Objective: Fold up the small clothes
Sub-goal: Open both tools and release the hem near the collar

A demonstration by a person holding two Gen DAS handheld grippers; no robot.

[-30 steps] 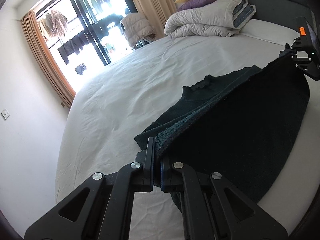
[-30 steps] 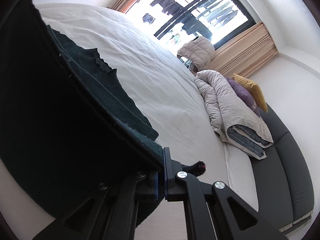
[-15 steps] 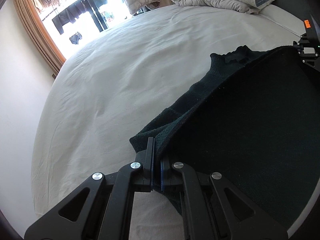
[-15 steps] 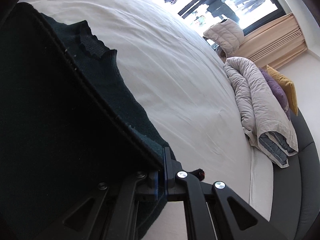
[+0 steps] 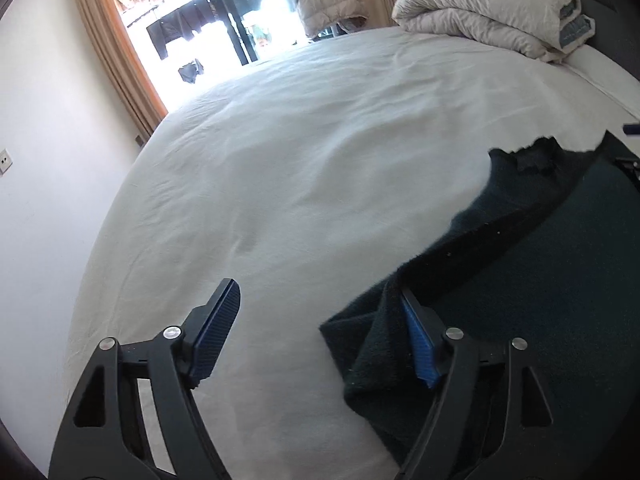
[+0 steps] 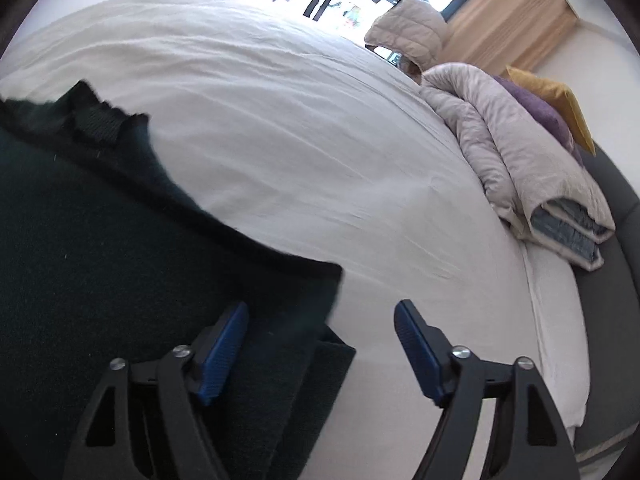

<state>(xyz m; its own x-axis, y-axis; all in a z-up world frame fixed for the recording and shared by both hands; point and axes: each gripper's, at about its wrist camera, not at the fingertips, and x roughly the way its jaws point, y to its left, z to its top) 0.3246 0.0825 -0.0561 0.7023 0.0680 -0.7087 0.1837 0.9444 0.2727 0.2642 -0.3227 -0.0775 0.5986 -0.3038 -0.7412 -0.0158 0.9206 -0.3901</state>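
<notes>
A dark green knitted top [image 5: 540,264] lies folded over on the white bed sheet [image 5: 320,152]. In the left wrist view its corner drapes against the inner face of the right finger. My left gripper [image 5: 316,300] has its jaws opening, spread wide, and the pads do not press the cloth. In the right wrist view the same top [image 6: 100,248] fills the left side, its collar at the far left. My right gripper [image 6: 320,316] also has its jaws opening wide, with the top's corner lying between the fingers, loose.
A folded beige duvet [image 6: 520,168] with purple and yellow pillows lies at the head of the bed, by a dark headboard [image 6: 616,280]. A padded jacket [image 5: 324,0] sits by the bright balcony door with orange curtains [image 5: 116,44]. A white wall [image 5: 44,128] borders the bed's left side.
Both grippers were shut on the top's edge, holding it raised. They carried it forward and down over the garment, then both sets of jaws spread and let the cloth go.
</notes>
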